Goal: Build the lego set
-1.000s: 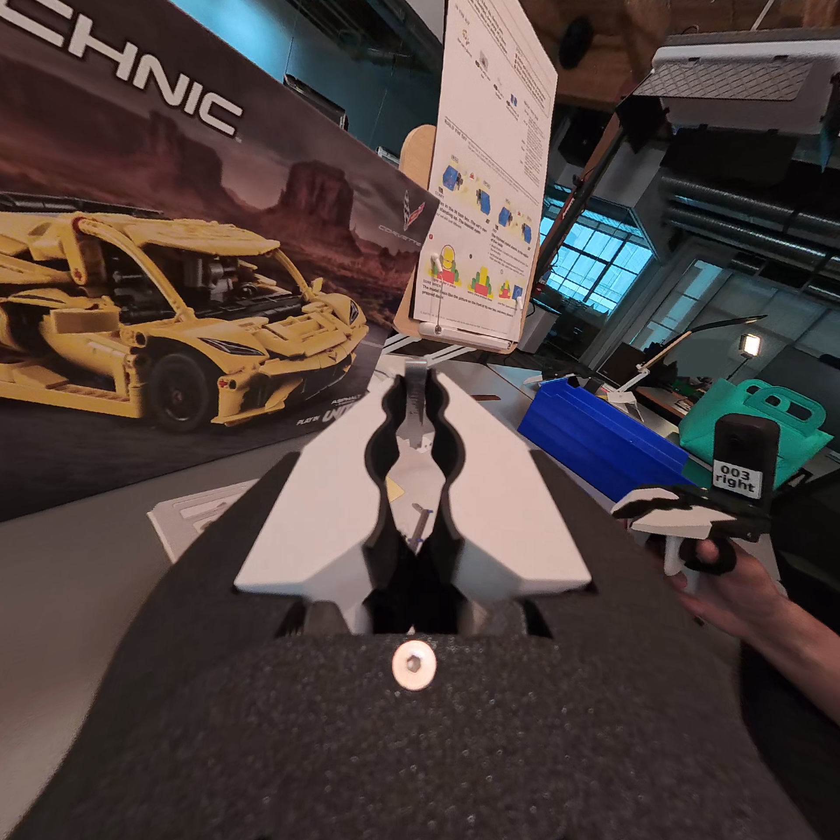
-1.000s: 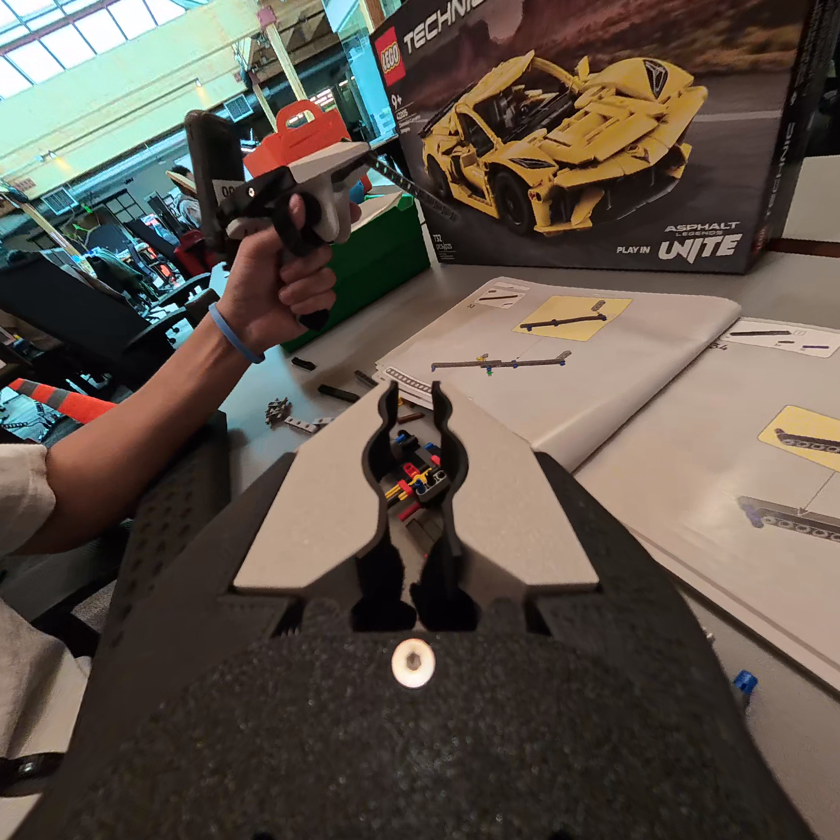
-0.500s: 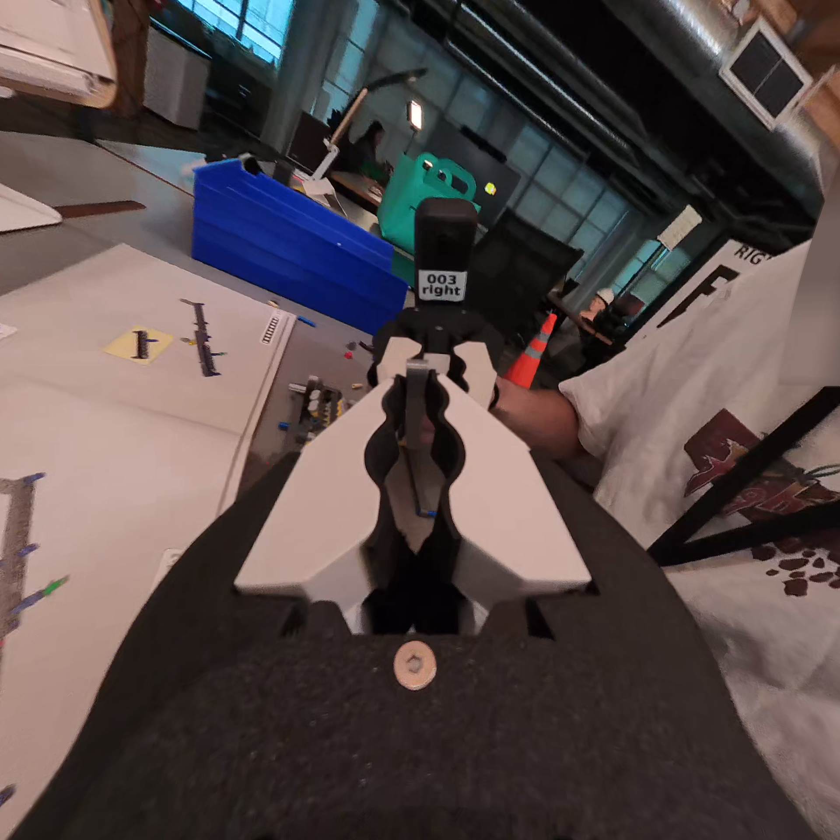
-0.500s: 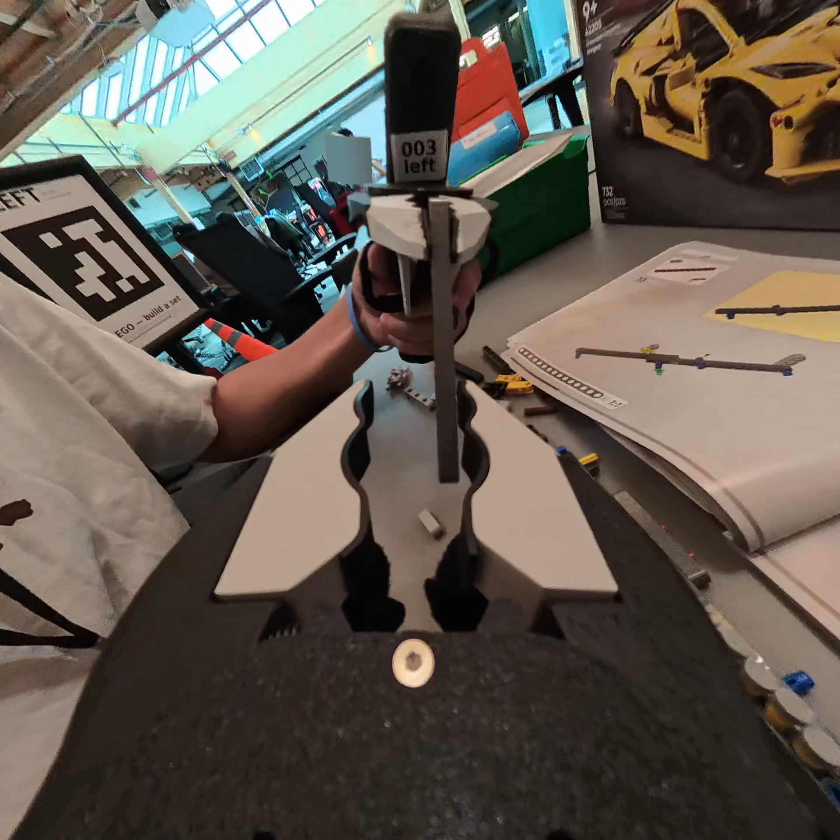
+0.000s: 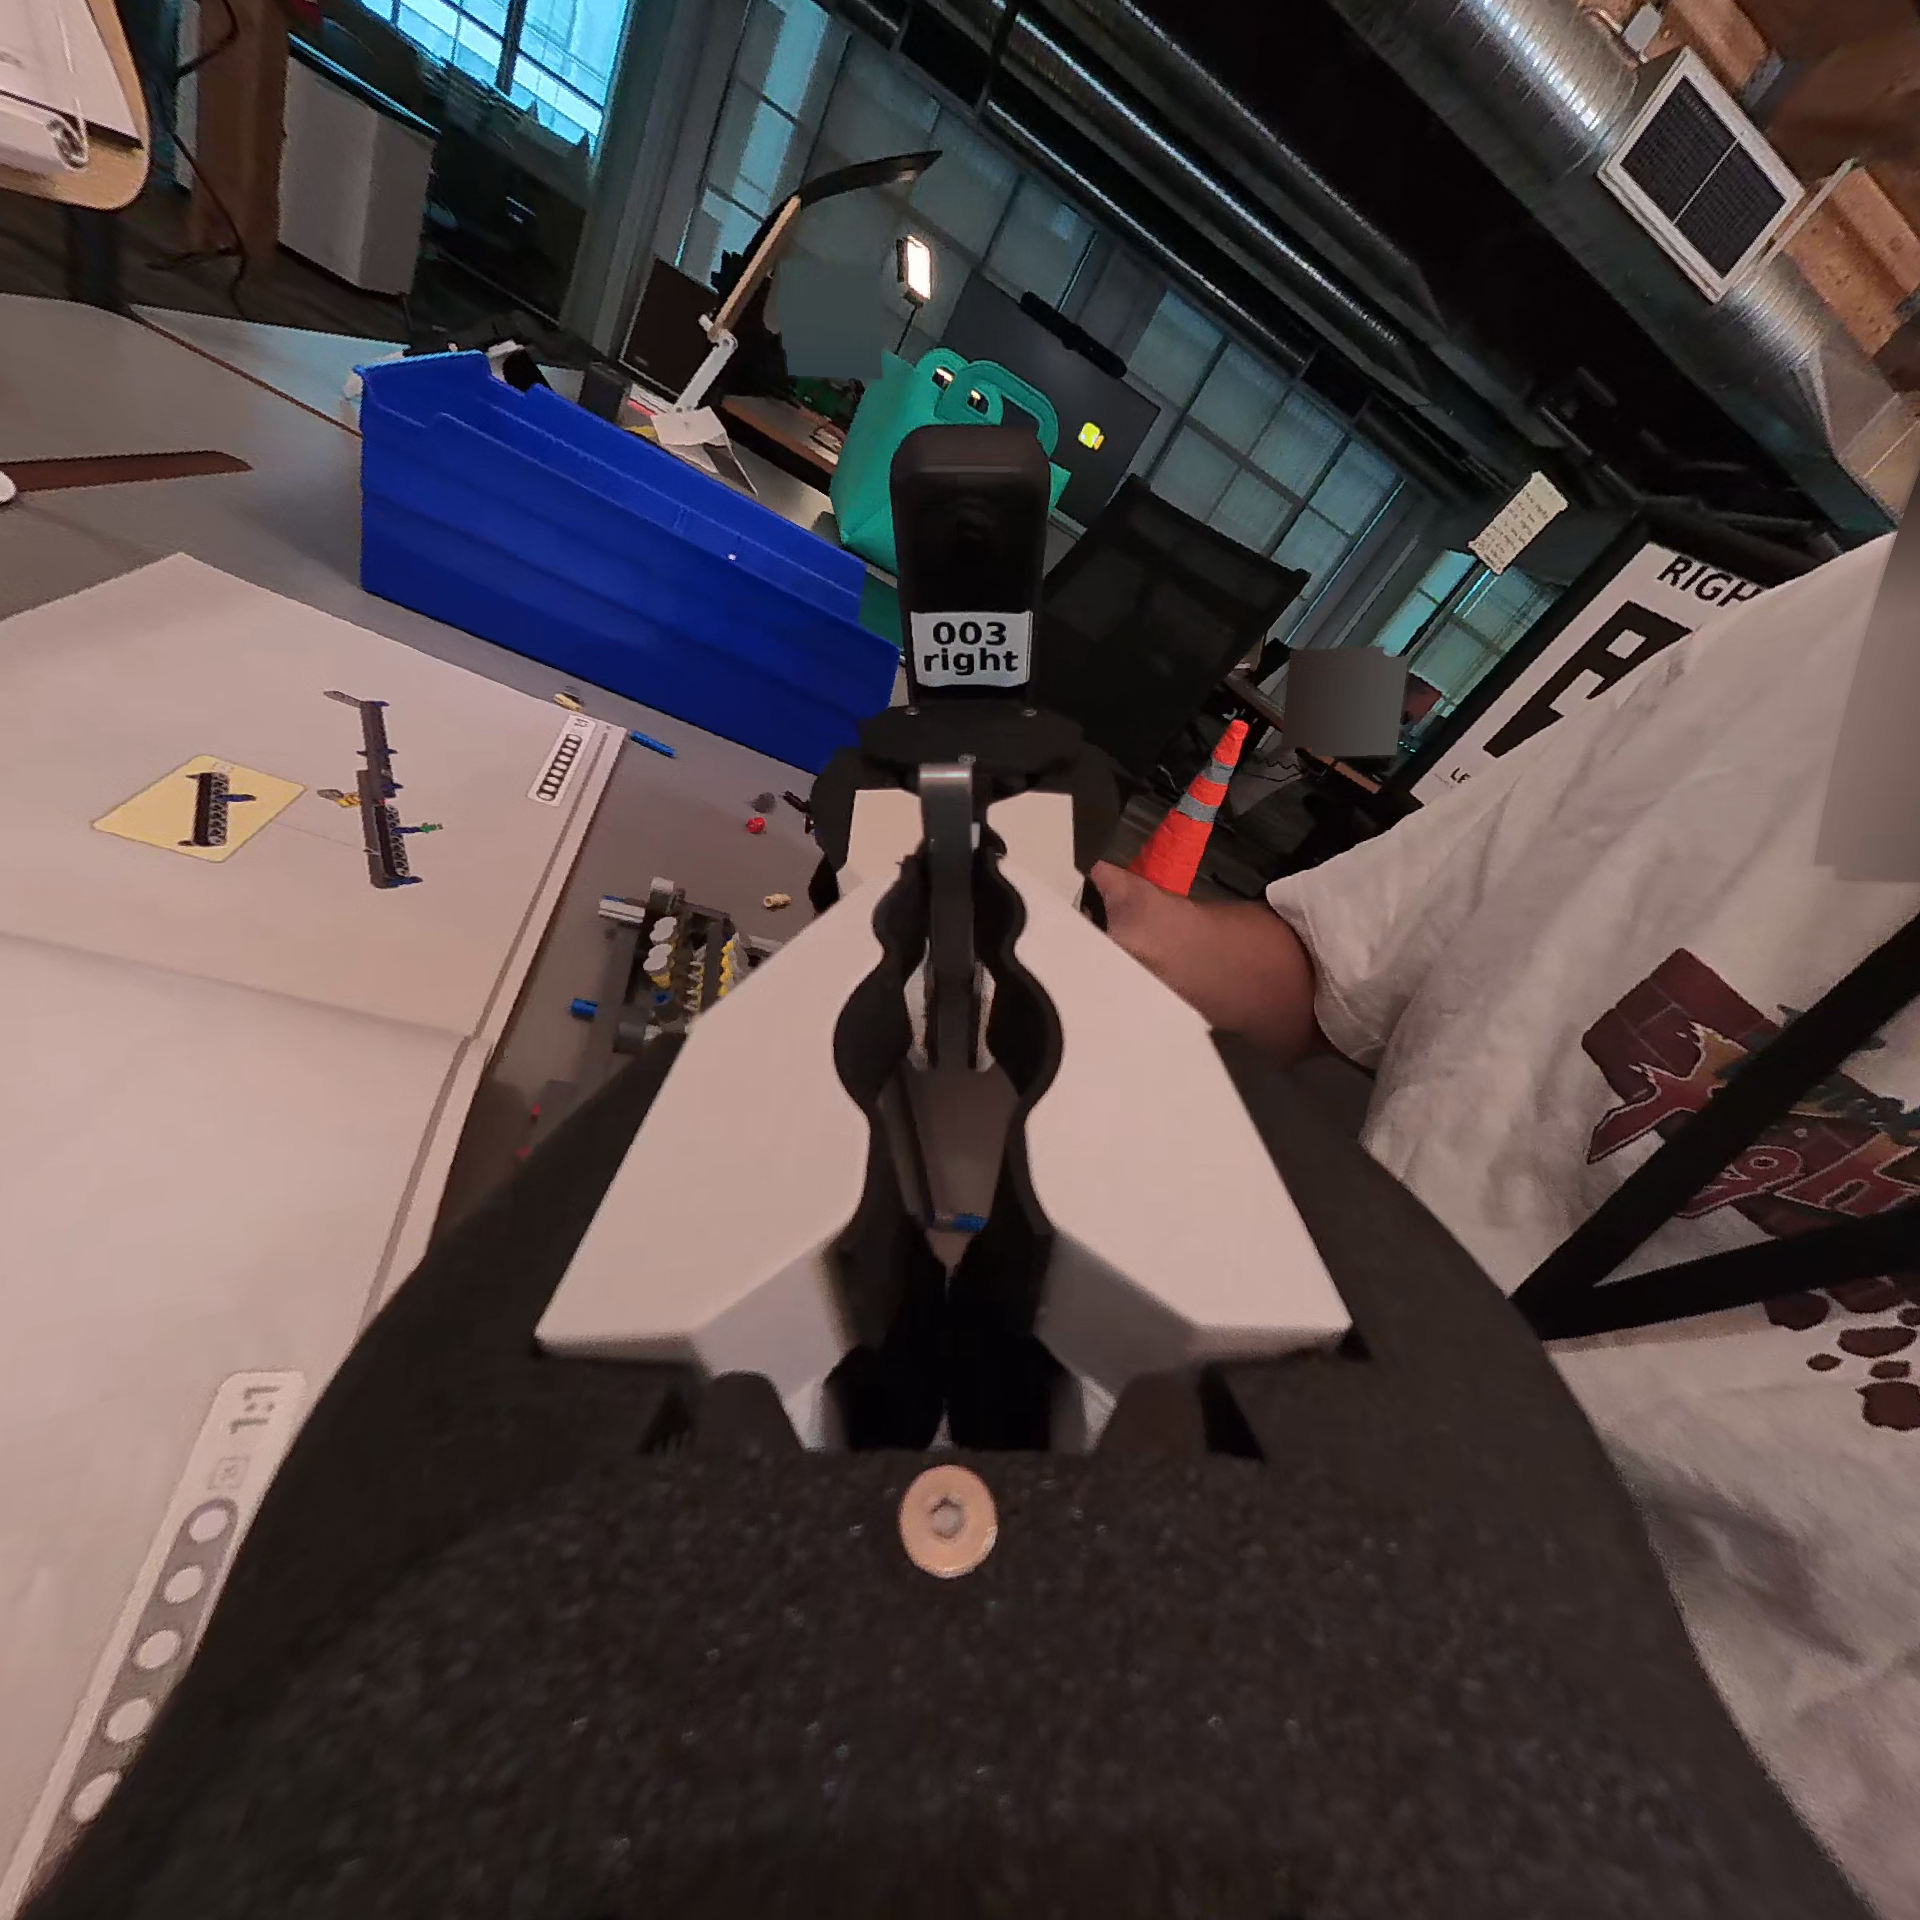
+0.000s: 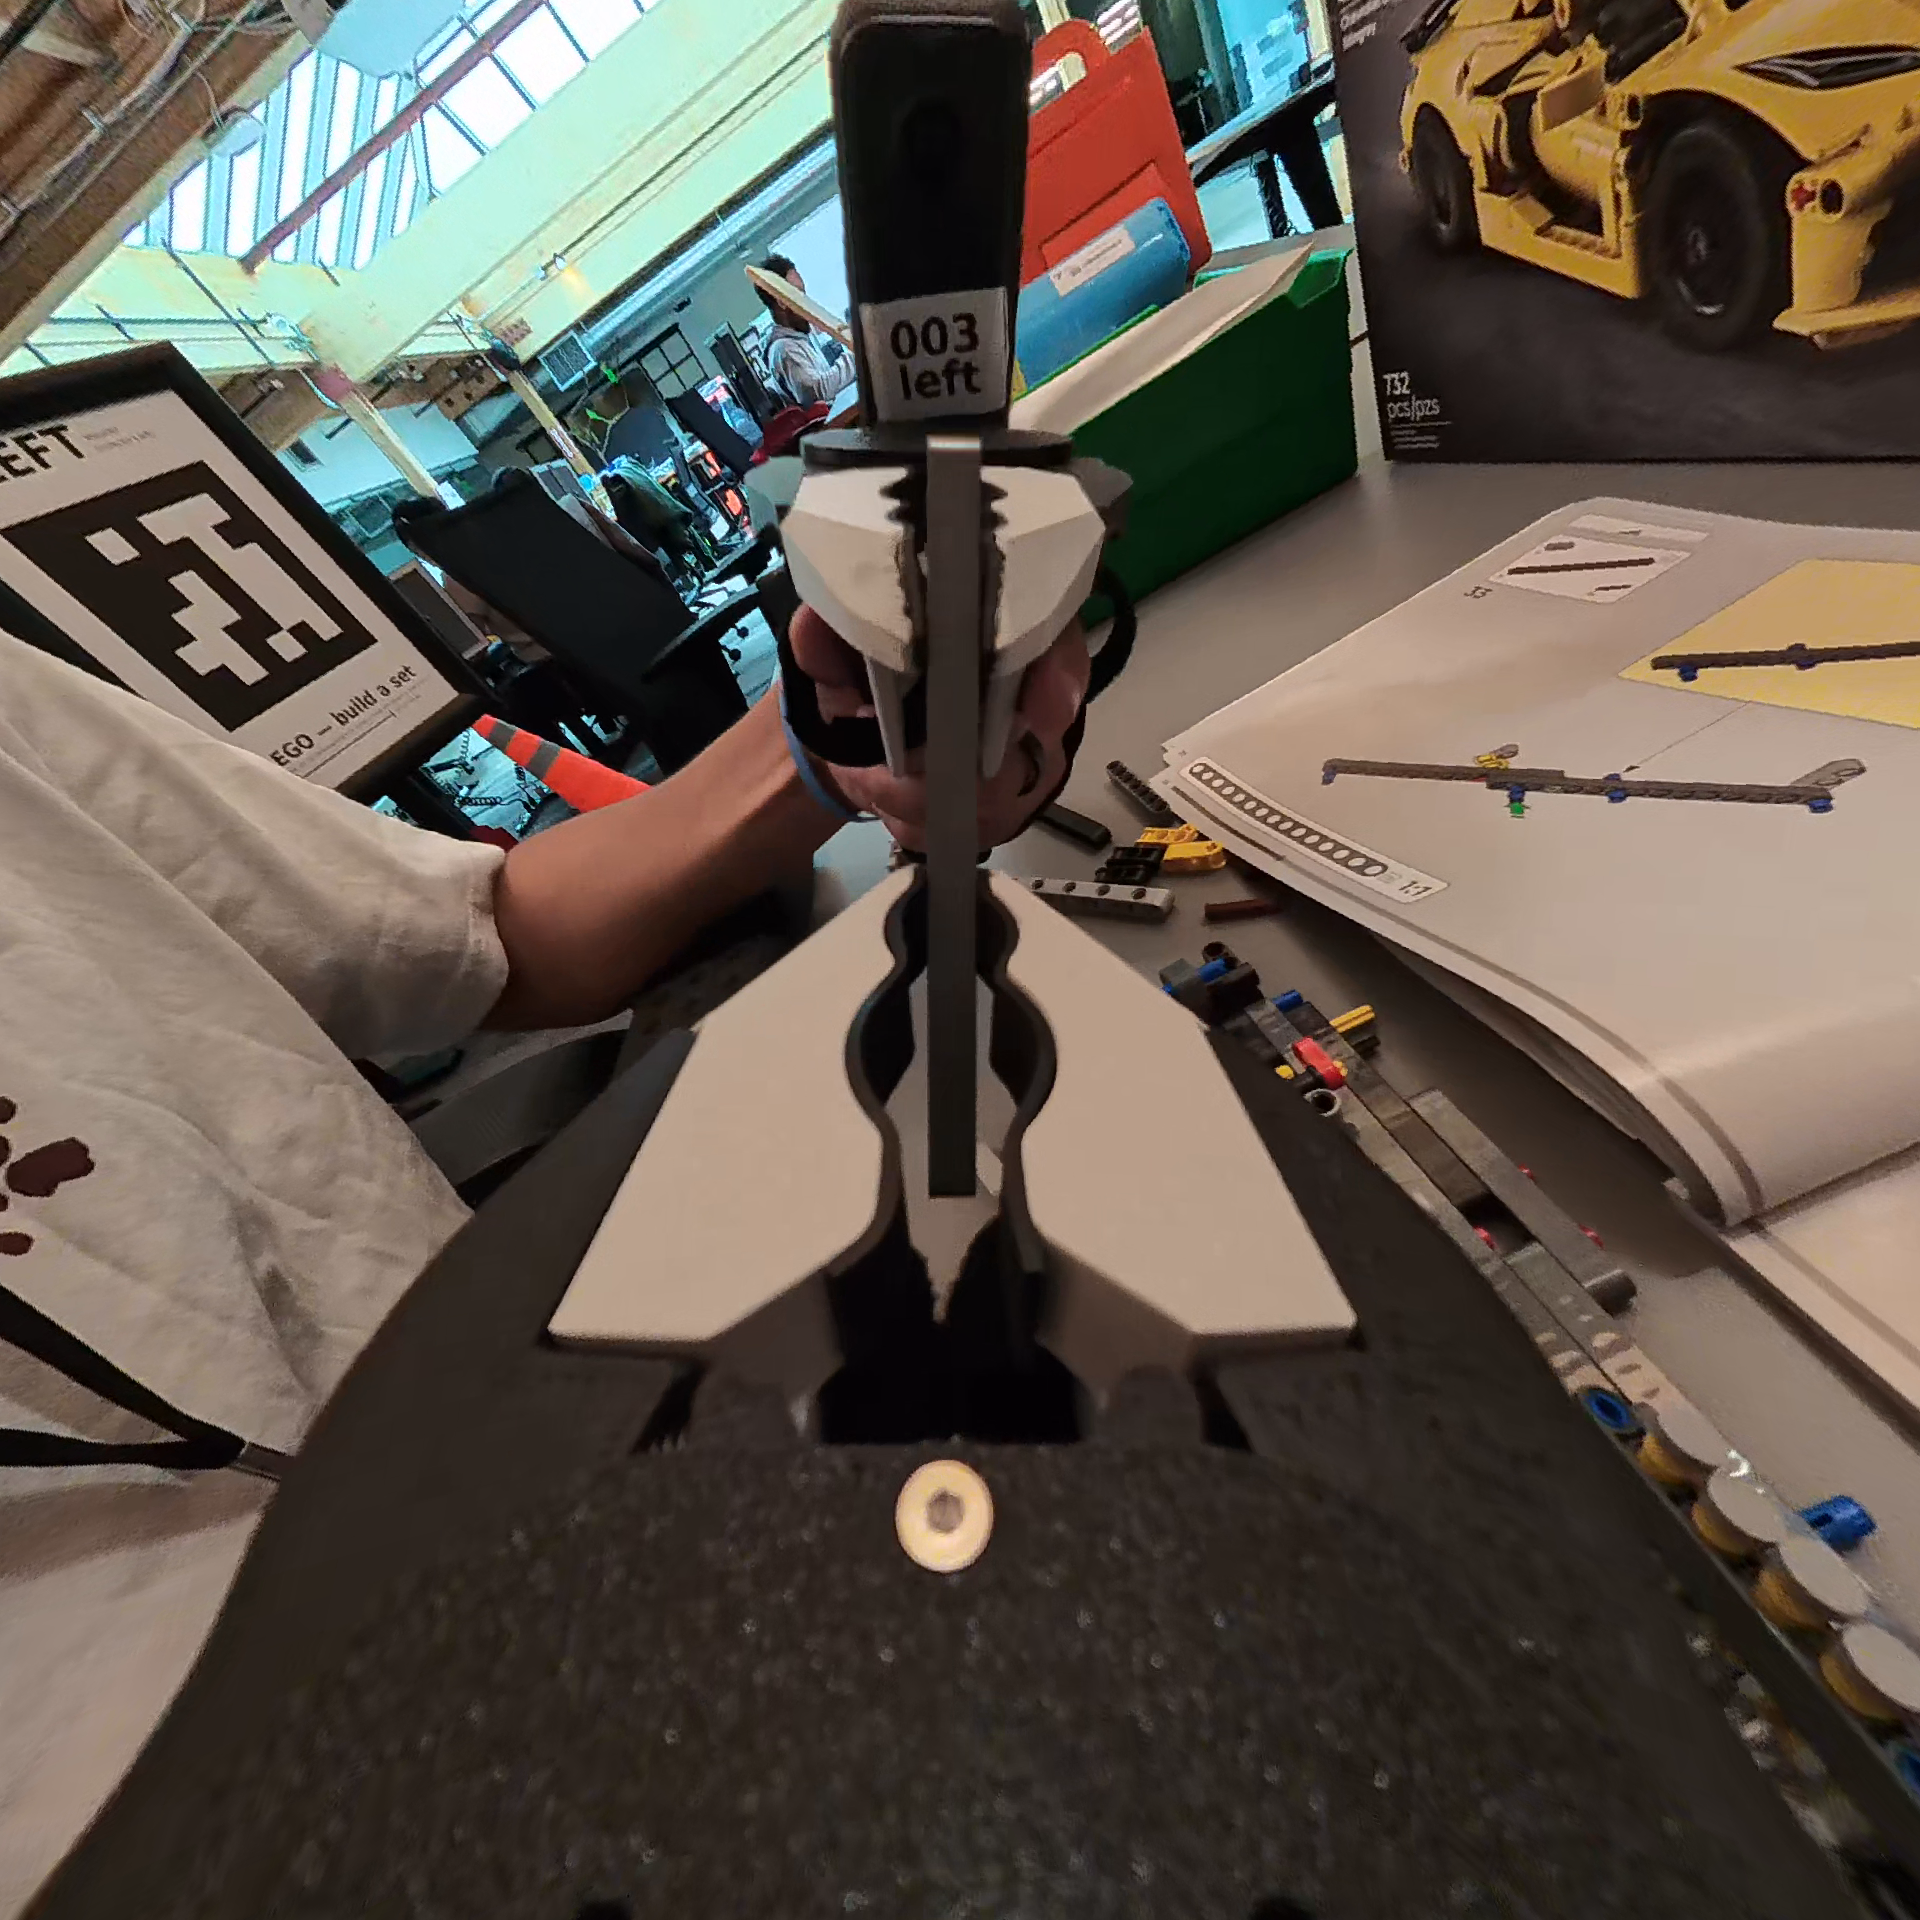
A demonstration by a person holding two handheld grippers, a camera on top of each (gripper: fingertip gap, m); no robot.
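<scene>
A long dark grey lego beam [image 6: 951, 727] runs between my two grippers, which face each other above the table. My left gripper [image 5: 951, 883] is shut on one end of the beam [image 5: 948, 987]; a small blue pin [image 5: 964, 1222] shows low between its fingers. It also shows in the right wrist view [image 6: 951, 540], held in a hand. My right gripper [image 6: 951, 894] is closed around the other end of the beam; it also shows in the left wrist view [image 5: 961, 821]. A partly built grey assembly [image 6: 1351, 1091] lies on the table to the right.
The open instruction booklet [image 6: 1558, 831] lies on the grey table, also seen in the left wrist view [image 5: 260, 935]. Loose parts [image 6: 1112, 899] lie by its edge. A blue bin [image 5: 603, 582], a green bin [image 6: 1226, 395] and the set's box [image 6: 1662, 208] stand farther back. My right fingertips sit around 4 cm from my left ones.
The left gripper swung from the box to face the right gripper, carrying the beam. The right gripper's fingers, wider half a second ago, have closed around the beam's free end.
</scene>
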